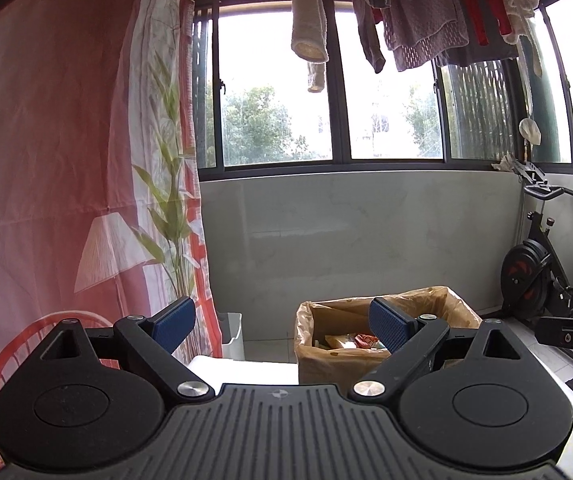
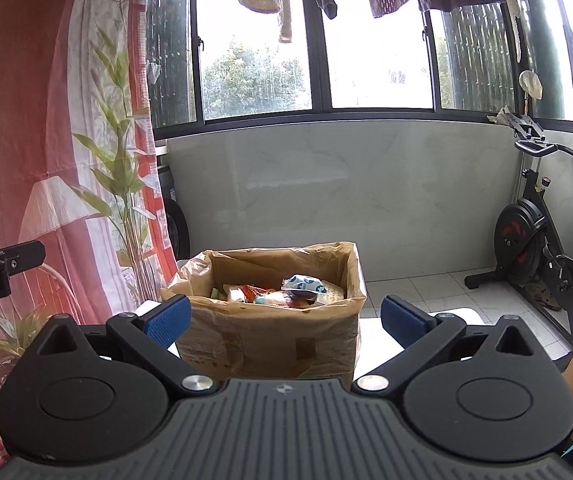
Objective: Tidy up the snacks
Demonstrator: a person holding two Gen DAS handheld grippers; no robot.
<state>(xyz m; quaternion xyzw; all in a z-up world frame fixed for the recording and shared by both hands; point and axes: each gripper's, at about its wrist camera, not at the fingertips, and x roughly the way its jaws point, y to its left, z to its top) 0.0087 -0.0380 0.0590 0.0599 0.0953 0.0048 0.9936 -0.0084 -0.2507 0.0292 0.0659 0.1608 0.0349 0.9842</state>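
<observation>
Both hand-held grippers, left [image 1: 282, 326] and right [image 2: 284, 320], are spread wide and empty; the snack-filled box [image 2: 270, 320] stands just beyond the right one's fingertips.

Bright windows [image 2: 378, 64], hanging laundry [image 1: 418, 12] (mostly sweaters), pink curtain [image 1: 46, 160], exercise bike [image 2: 542, 240], tiled floor [image 2: 418, 292]

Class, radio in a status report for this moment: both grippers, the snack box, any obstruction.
Left gripper open, empty. Right gripper open, empty, facing the box. Lined cardboard box holds snack packets, untouched. Nothing in the way.
</observation>
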